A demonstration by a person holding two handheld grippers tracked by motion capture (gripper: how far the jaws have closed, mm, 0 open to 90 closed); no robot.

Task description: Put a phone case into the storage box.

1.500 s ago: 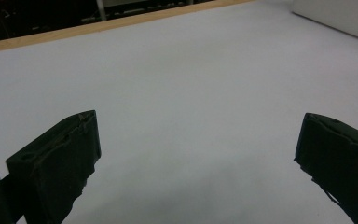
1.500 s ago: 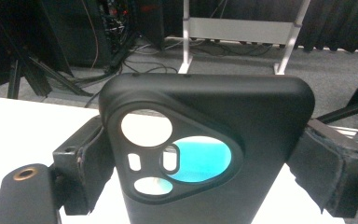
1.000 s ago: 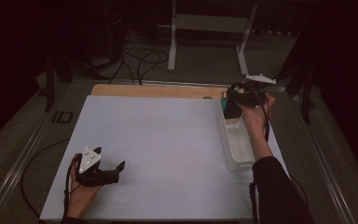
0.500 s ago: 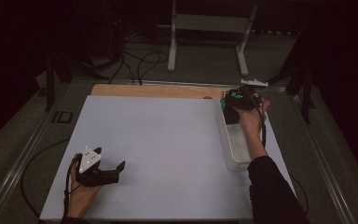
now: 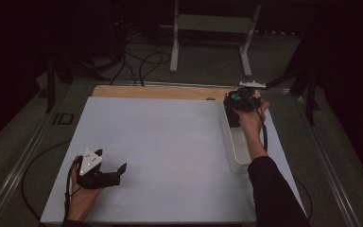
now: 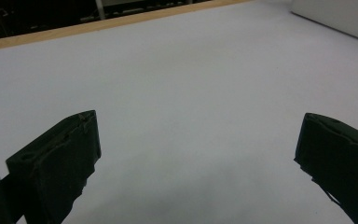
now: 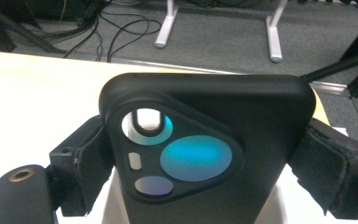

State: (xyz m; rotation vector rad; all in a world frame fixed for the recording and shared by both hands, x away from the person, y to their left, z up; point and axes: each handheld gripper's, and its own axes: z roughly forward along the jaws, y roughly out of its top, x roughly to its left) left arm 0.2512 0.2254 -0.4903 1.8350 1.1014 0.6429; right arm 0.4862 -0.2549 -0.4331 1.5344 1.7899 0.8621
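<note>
While stretched forward over the white tray point(image 5: 234, 156), right gripper point(image 7: 205, 158) pinching a matte black phone case point(image 7: 205, 140) by both edges, rounded, with triangular camera cutout. Left gripper point(image 6: 196, 154) low, jaws spread over smooth white table point(image 6: 191, 84).

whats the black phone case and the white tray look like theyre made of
Phone case: seemingly matte soft plastic or silicone; its surface is dull, edges rounded, no glare. White tray: probably smooth hard plastic, with thin even walls and a slight sheen, though the dim light leaves this open.
</note>
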